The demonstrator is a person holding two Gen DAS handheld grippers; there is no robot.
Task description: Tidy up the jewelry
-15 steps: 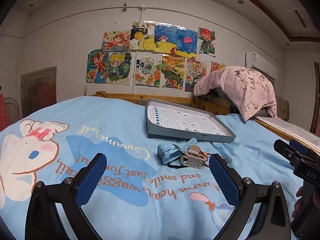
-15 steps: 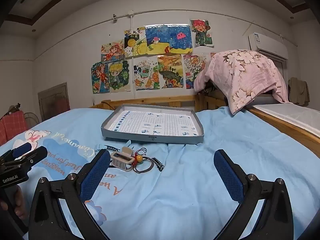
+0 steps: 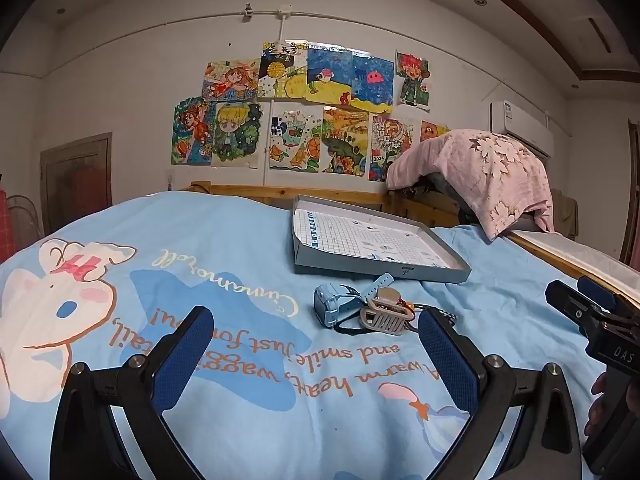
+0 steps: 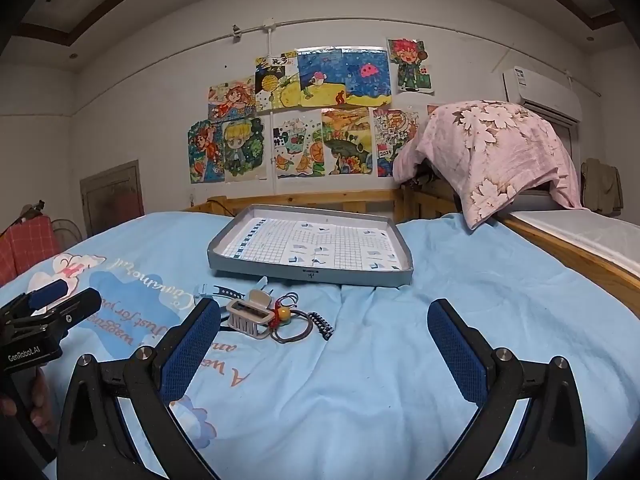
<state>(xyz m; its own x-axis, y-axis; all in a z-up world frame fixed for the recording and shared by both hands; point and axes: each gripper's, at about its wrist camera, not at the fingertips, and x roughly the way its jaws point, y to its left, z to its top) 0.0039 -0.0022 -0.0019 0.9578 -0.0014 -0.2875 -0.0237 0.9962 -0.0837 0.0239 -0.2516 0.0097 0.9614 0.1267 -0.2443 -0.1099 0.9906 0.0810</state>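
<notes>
1. The bed carries everything; a light blue sheet with a cartoon rabbit and printed lettering covers it.
2. A shallow grey tray with a gridded paper lining sits on the bed towards the wooden headboard, flat and with nothing inside it.
3. The jewelry lies in a small heap on the sheet just in front of the tray's near wall, not touching it.
4. In the heap: a blue watch on its side at the left end, with its strap reaching towards the tray.
5. A beige hair claw clip rests against the watch, teeth facing the cameras.
6. Just right of the clip lie a thin ring-shaped bracelet with red, yellow and green beads, and a short dark beaded piece.
7. The left tongs hover above the sheet with both blue pads spread wide, nothing between them; the heap sits just beyond the right pad.
8. The right tongs are likewise released, spread wide and holding nothing, with the heap just past the left pad.
9. Each handheld device shows at the edge of the other's view, gripped by a hand.
10. A pink floral pillow rests at the bed's far right corner, below a wall of drawings.
</notes>
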